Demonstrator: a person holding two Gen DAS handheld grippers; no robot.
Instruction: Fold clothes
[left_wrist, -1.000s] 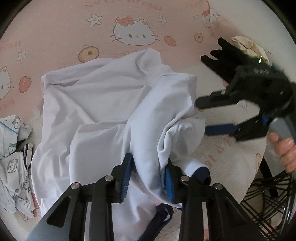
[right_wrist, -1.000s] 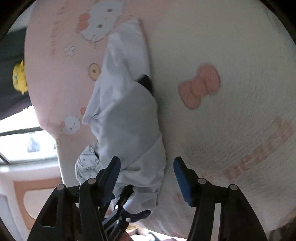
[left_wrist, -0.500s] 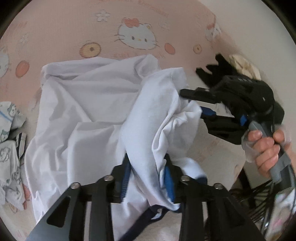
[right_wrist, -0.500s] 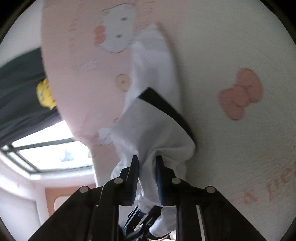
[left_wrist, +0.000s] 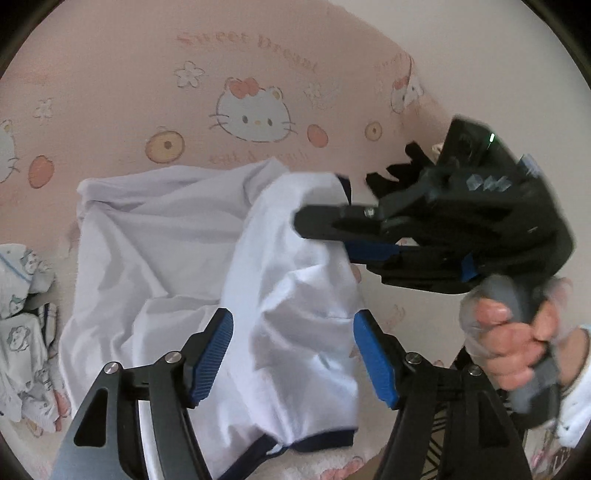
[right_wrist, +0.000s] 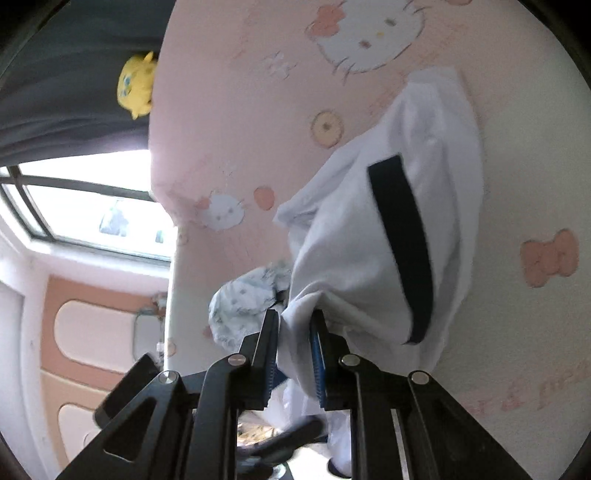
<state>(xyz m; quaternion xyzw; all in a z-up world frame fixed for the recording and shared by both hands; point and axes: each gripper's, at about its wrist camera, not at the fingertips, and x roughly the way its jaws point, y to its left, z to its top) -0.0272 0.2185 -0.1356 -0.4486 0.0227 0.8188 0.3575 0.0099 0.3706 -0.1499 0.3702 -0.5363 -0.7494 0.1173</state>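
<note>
The right gripper (right_wrist: 293, 354) has its jaws clamped on the white shirt (left_wrist: 295, 295). The left gripper (left_wrist: 291, 354) jaws stand apart around a fold.

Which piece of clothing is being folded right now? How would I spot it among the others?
Look at the pink cartoon-cat bedsheet. In its middle lies a big plain white shirt, one part lifted by the right hand-held gripper, which is clamped on it. Unlike the small cartoon-printed clothes at the left edge and the black garment behind, it is unprinted white with dark navy trim.

One white shirt (left_wrist: 155, 240), two grippers (left (left_wrist: 291, 358), right (right_wrist: 293, 354)), one patterned garment (left_wrist: 22, 332)
</note>
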